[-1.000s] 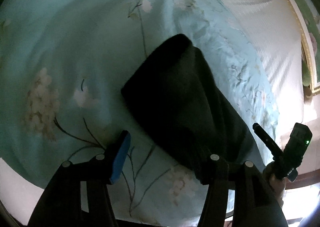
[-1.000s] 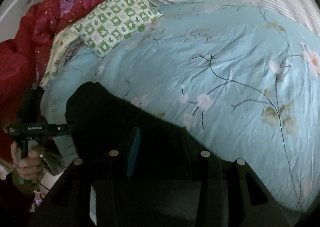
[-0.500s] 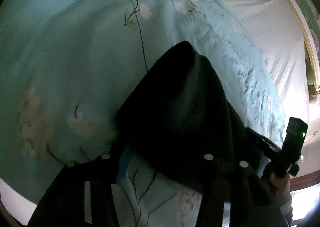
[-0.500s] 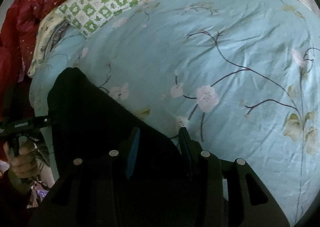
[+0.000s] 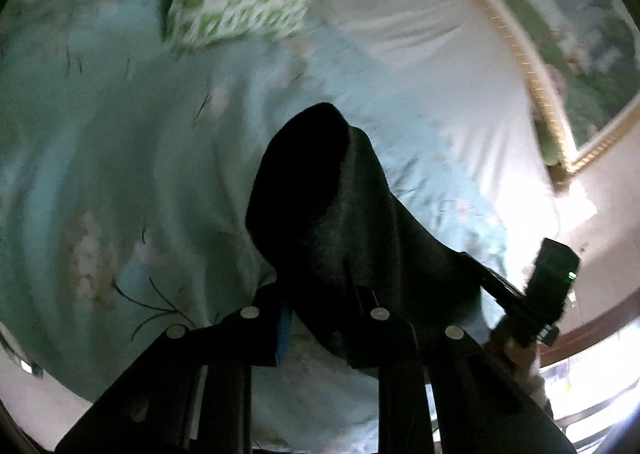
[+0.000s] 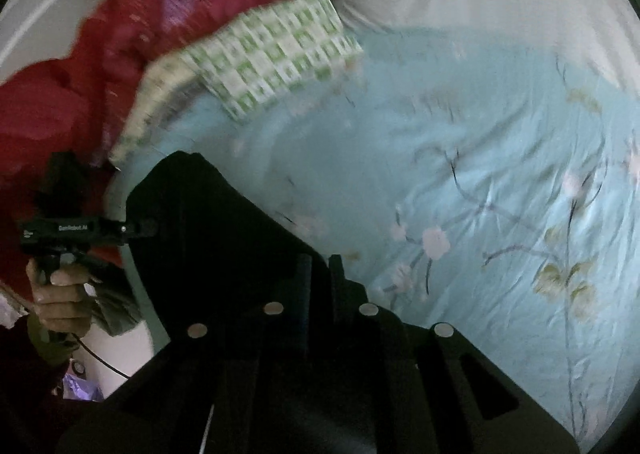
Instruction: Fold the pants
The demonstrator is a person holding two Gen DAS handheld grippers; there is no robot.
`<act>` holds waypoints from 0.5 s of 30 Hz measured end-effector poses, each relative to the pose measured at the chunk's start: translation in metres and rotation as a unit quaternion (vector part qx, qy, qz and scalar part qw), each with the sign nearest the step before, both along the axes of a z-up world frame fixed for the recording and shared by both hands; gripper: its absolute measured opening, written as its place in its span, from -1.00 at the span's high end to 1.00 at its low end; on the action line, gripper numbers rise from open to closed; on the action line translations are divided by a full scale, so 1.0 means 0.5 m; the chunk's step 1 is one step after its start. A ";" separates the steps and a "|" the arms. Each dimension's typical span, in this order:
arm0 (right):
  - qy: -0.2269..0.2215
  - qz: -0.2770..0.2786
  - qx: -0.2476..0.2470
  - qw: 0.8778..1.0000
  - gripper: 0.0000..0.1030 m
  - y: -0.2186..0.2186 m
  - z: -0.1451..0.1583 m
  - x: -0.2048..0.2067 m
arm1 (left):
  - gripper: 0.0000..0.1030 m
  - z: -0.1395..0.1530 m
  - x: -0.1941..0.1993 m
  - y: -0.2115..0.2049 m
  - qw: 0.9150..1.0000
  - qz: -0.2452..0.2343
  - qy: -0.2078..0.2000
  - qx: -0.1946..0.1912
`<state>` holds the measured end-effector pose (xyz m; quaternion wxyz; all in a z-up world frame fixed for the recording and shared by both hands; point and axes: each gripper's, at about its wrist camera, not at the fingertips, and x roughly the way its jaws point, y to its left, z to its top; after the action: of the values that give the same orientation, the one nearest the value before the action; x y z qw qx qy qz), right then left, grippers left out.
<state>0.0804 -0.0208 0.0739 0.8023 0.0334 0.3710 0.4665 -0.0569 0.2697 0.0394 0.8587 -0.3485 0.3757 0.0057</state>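
The black pants (image 5: 332, 206) hang lifted above the light blue floral bedspread (image 5: 120, 174), stretched between both grippers. My left gripper (image 5: 320, 310) is shut on one edge of the pants; its blue pad (image 5: 284, 334) shows beside the cloth. My right gripper (image 6: 318, 274) is shut on the other edge of the pants (image 6: 208, 238), fingers close together with cloth between them. Each view shows the other gripper: the right one (image 5: 516, 294) at lower right, the left one (image 6: 132, 230) at left, with its hand.
A green-and-white checked pillow (image 6: 276, 54) lies at the head of the bedspread (image 6: 460, 174), next to a red quilt (image 6: 100, 66). A white striped sheet (image 5: 400, 26) and a gold-framed headboard (image 5: 520, 54) lie beyond. The bed edge runs near my left gripper.
Both grippers closed on the pants' near edges and raised them off the bed. The views tilted up, so the pillow, quilt and headboard now show more.
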 end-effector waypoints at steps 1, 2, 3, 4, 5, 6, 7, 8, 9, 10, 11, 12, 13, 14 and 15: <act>-0.001 -0.002 0.007 1.000 0.84 -0.008 0.005 0.001 | 0.62 0.007 -0.004 0.000 1.000 -0.003 -0.003 0.001; 0.000 -0.005 0.009 1.000 0.84 -0.007 0.006 0.003 | 0.62 0.008 -0.007 0.002 1.000 -0.007 -0.006 -0.001; 0.003 -0.010 0.009 1.000 0.84 -0.008 0.001 0.010 | 0.62 0.005 -0.003 0.001 1.000 -0.010 -0.008 0.001; 0.006 -0.016 0.008 1.000 0.86 -0.007 -0.006 0.016 | 0.62 0.001 0.003 -0.001 1.000 -0.009 -0.002 0.007; 0.011 -0.021 0.006 1.000 0.87 -0.002 -0.014 0.023 | 0.62 -0.007 0.009 -0.001 1.000 -0.009 0.006 0.012; 0.016 -0.027 0.003 1.000 0.87 0.005 -0.028 0.031 | 0.62 -0.018 0.020 -0.004 1.000 -0.009 0.012 0.023; 0.017 -0.030 -0.002 0.999 0.88 0.015 -0.037 0.033 | 0.62 -0.024 0.021 0.001 0.999 -0.008 0.017 0.032; 0.016 -0.033 -0.009 0.999 0.88 0.026 -0.046 0.036 | 0.62 -0.034 0.033 -0.002 0.998 -0.008 0.024 0.052; 0.014 -0.038 -0.017 0.999 0.88 0.037 -0.054 0.037 | 0.62 -0.041 0.043 -0.004 0.997 -0.007 0.027 0.067; 0.013 -0.041 -0.023 0.999 0.88 0.045 -0.062 0.040 | 0.62 -0.044 0.051 -0.004 0.997 -0.007 0.029 0.076; 0.012 -0.045 -0.026 0.999 0.88 0.045 -0.067 0.042 | 0.62 -0.052 0.059 -0.004 0.996 -0.007 0.032 0.086; 0.012 -0.050 -0.030 0.998 0.88 0.050 -0.074 0.045 | 0.62 -0.061 0.069 -0.002 0.995 -0.007 0.033 0.097; 0.011 -0.055 -0.032 0.998 0.88 0.053 -0.080 0.049 | 0.62 -0.068 0.074 -0.001 0.994 -0.008 0.033 0.105; 0.009 -0.059 -0.035 0.998 0.88 0.054 -0.083 0.051 | 0.62 -0.077 0.084 0.001 0.993 -0.008 0.034 0.116; 0.005 -0.063 -0.040 0.997 0.88 0.058 -0.087 0.053 | 0.61 -0.088 0.092 0.004 0.992 -0.009 0.035 0.124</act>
<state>0.1070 0.0080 0.0304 0.8290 0.0272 0.3902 0.3997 -0.0111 0.2715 -0.0044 0.8815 -0.2356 0.4052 0.0565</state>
